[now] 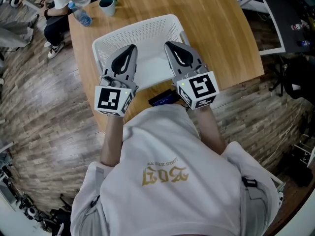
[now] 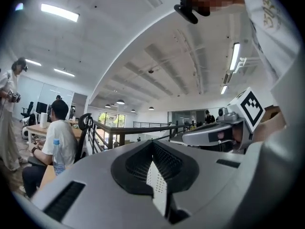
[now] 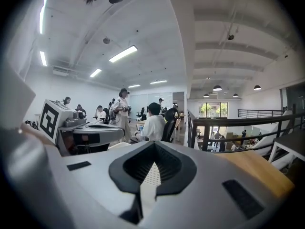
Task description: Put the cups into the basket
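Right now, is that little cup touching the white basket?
Apart. The head view shows a strip of bare tabletop between the cup and the basket, by its far rim.

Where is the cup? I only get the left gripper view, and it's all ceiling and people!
Observer: The cup stands near the far left corner of the table, next to a water bottle.
Operator: Where's the basket, then?
Observer: The basket sits in the middle of the table, between you and the cup. No cup shows in it.
Operator: And where is my tool?
Observer: The left tool hangs over the basket's near left part, with the right tool beside it.
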Motion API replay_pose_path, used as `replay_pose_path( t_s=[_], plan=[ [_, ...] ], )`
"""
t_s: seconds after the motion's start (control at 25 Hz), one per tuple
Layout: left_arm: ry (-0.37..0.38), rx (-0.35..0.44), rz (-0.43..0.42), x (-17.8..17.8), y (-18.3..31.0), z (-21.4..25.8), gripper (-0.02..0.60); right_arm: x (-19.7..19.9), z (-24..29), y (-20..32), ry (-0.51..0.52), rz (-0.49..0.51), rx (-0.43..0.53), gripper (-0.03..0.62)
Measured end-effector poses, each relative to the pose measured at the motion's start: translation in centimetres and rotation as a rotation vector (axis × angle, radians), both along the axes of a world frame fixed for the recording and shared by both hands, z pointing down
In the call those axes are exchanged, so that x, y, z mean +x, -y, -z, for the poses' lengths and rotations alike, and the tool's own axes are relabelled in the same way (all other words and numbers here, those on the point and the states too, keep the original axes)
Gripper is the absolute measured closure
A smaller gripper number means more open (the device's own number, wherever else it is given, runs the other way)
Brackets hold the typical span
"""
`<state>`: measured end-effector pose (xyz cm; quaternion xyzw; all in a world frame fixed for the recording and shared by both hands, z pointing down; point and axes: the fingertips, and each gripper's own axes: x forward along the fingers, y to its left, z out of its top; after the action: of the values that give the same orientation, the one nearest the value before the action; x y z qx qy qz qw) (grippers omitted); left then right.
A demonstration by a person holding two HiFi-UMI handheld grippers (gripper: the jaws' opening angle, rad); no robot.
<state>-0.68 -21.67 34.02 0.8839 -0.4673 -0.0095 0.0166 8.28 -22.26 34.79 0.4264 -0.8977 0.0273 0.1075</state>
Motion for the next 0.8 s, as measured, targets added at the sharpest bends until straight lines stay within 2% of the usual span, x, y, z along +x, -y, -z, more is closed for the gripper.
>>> replay_pose_path(
  t_s=[0.44,0.8],
  plan=[
    [0.066,0.006,0.011,-0.14,0.11,-0.34,0.577,0.32,-0.01,0.13,0.017,-0.015,-0.005,0.585],
    [0.062,0.0,0.014,-0.3,0.24,0.02,0.577,0.01,0.58,0.13,0.053,-0.009,-0.002,0.585]
  ],
)
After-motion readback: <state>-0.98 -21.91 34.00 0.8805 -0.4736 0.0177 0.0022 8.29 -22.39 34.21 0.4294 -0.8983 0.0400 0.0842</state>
